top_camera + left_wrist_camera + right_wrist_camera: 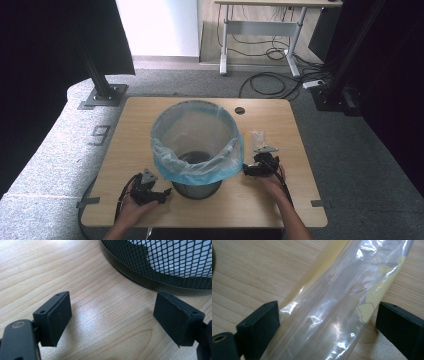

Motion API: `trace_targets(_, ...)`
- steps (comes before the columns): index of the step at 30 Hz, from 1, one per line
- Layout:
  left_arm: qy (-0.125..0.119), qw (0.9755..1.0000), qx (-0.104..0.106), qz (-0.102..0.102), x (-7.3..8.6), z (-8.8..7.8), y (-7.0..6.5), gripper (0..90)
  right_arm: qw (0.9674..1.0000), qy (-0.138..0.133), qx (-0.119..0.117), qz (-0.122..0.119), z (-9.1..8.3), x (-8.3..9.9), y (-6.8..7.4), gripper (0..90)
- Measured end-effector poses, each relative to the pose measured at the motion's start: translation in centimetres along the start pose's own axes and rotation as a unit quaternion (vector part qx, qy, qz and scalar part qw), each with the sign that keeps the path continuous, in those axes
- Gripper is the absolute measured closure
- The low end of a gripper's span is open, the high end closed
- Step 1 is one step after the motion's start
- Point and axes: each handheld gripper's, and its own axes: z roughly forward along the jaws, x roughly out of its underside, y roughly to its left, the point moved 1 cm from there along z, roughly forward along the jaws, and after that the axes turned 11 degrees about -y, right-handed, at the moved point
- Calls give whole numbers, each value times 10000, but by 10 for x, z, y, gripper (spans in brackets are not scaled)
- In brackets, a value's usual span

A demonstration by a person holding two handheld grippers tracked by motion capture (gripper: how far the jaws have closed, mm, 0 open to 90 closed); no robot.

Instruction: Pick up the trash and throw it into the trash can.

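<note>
Both tongs stand spread. Our right gripper (327, 322) straddles the clear wrapper (337, 302), which lies flat on the table (280, 200) just right of the bin (197, 145), with neither pad yet pressing it. Our left gripper (112, 320) holds nothing and hovers over bare wood by the bin's mesh base (160, 262).

We judge 2 risks. The slick film could slide or buckle out as the jaws close, because it lies flat and gives little to bite. The blue liner (200, 172) hangs loose over the rim, so a low lift could snag it or nudge the light bin.

Room is ample in front of the bin; the table's right edge lies near the wrapper, and the bin's rim stands high.
</note>
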Motion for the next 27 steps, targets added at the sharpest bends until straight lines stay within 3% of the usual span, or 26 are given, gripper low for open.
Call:
trace_targets(3,0,10000,1,1,0,0,0,147,9999,-4,-21,168,-2,0,-2,146)
trace_targets(8,0,10000,4,1,0,0,0,147,9998,-77,46,196,-7,0,-4,370)
trace_targets(17,4,10000,13,15,0,0,-1,148,9997,-103,-177,117,-12,-1,-4,775)
trace_targets(21,3,10000,17,15,0,0,-1,147,9994,-192,-172,233,-17,-1,-10,854)
trace_targets(27,2,10000,22,18,0,0,-1,147,9973,-512,-233,479,-35,0,-21,869)
